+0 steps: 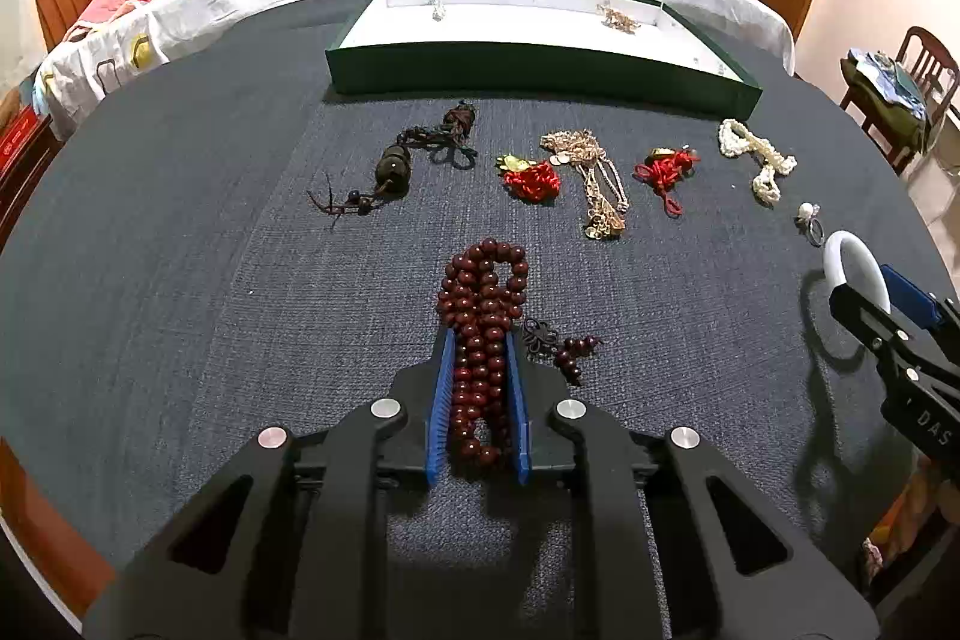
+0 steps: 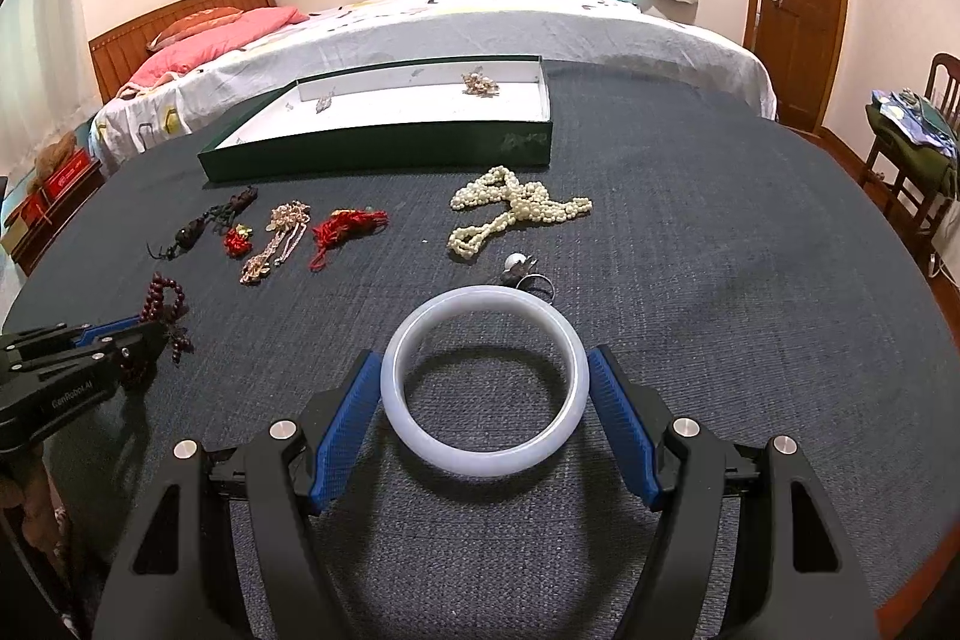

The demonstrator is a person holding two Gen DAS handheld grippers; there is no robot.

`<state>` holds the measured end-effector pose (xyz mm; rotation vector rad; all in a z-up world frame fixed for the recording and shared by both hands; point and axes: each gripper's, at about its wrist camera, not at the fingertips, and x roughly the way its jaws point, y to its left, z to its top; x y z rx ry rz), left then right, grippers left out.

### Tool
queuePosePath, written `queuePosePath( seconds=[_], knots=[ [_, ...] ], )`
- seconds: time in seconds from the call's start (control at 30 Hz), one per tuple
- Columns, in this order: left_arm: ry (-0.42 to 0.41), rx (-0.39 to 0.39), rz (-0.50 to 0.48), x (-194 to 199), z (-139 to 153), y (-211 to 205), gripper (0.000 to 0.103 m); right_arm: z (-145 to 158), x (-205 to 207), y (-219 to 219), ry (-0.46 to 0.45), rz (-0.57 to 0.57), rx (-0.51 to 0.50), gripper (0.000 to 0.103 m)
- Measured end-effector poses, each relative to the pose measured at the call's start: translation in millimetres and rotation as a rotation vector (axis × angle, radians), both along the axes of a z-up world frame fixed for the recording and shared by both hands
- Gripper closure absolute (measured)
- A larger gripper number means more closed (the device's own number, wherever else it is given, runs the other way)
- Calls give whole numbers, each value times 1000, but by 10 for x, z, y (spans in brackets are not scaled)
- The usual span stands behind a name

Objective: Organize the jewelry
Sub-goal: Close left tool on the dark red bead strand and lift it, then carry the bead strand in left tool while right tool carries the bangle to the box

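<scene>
My left gripper (image 1: 478, 346) is shut on a dark red bead string (image 1: 483, 292), whose loop end and tassel spill forward onto the dark cloth. My right gripper (image 2: 485, 361) is shut on a white jade bangle (image 2: 420, 334), pads pressing its two sides, held a little above the cloth with its shadow below. In the left wrist view the bangle (image 1: 855, 262) shows at the right edge. A green tray (image 1: 534, 67) with a white floor stands at the back, holding a few small pieces; it also shows in the right wrist view (image 2: 384, 154).
On the cloth lie a dark cord pendant (image 1: 399, 169), a red knot charm (image 1: 534, 178), a gold chain (image 1: 594, 178), a second red knot (image 1: 666, 172), a pearl strand (image 2: 510, 205) and a pearl ring (image 2: 519, 268). A bed stands behind, a chair at right.
</scene>
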<state>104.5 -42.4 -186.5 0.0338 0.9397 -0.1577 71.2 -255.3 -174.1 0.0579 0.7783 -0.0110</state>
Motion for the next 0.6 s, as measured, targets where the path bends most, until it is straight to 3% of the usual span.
queuePosePath(
  seconds=[0.6],
  knots=[
    [-89,-15,-25,1,230,-25,92,81,13,75,-16,15,-18,35]
  ],
)
